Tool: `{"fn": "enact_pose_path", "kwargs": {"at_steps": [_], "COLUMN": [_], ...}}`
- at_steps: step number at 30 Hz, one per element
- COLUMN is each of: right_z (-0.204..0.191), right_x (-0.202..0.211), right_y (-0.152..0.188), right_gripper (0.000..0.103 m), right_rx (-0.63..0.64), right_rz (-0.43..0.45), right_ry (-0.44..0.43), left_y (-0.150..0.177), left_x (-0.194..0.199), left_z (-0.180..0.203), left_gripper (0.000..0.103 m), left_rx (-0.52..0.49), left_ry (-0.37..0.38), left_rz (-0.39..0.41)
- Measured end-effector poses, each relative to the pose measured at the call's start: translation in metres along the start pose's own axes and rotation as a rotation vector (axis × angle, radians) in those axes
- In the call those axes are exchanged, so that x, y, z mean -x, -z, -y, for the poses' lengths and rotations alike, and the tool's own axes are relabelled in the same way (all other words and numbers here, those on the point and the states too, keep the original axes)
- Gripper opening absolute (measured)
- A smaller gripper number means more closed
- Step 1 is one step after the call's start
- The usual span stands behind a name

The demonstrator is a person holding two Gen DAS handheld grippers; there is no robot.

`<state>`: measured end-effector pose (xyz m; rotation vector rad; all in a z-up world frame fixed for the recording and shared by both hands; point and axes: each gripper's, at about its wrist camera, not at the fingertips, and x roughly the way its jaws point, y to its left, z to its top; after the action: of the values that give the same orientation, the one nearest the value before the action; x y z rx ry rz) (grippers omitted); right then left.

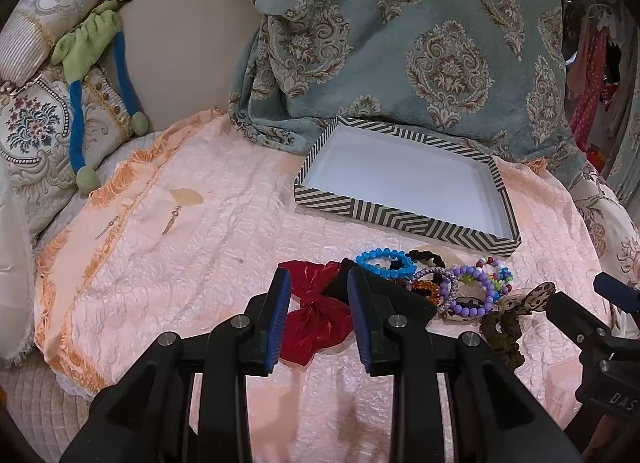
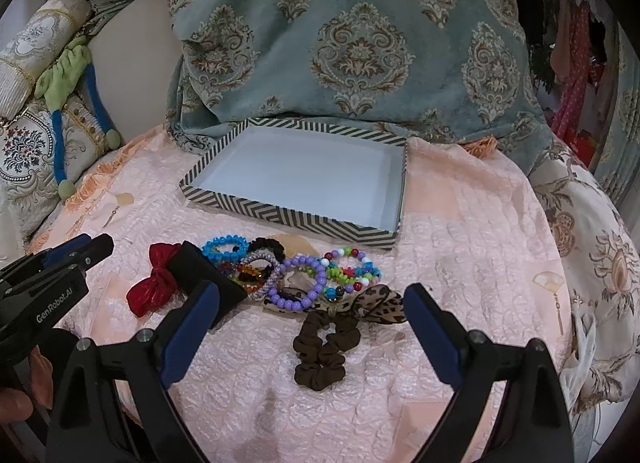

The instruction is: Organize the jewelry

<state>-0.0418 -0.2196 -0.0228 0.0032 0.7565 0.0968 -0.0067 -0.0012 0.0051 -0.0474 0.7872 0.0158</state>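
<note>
A pile of jewelry and hair pieces lies on the pink quilt. It holds a red bow, a blue bead bracelet, a purple bead bracelet, a multicolour bracelet and a leopard-print bow on a brown scrunchie. Beyond them stands a chevron-striped box, white inside with nothing in it. My left gripper hovers over the red bow, its jaws a little apart and holding nothing. My right gripper stands wide open over the scrunchie without touching it.
A black fabric piece lies between the red bow and the bracelets. A blue-green patterned blanket rises right behind the box. Embroidered cushions and a green-and-blue plush toy sit at the left. Clothes hang at the far right.
</note>
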Motion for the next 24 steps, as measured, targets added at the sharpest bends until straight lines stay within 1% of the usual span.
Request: {"fn": "enact_pose_path", "kwargs": {"at_steps": [10,11,15,19,24], "right_z": [0.0027,0.0026,0.0023,0.0008,0.0007], "right_x": [0.0001,-0.0003,-0.001,-0.0015,-0.0014], "right_y": [-0.0026,-0.0027,-0.0032,-0.0038,-0.0045], "right_gripper": [0.096,0.096,0.096,0.096,0.096], "right_rx": [-0.012,-0.012,-0.006,-0.003,-0.006], "right_rz": [-0.003,-0.005,-0.006,-0.009,-0.005], "right_ry": [-0.004,-0.005,-0.007,-0.011,-0.012], "left_y": [0.0002,0.0001,-0.0003,0.0013,0.0023], "left_x": [-0.0015,-0.0017,-0.0025,-0.0026,-0.0035], "left_z": [0.0015,0.0021,0.0036,0.0035,0.0038], "left_gripper": [0.013,0.013,0.013,0.013,0.013], "left_rx": [0.001,0.004,0.001,0.0,0.002], "left_ry": [0.004,0.007,0.009,0.009,0.01], "left_rz": [-0.028,-0.043,-0.058,-0.03,-0.026]}}
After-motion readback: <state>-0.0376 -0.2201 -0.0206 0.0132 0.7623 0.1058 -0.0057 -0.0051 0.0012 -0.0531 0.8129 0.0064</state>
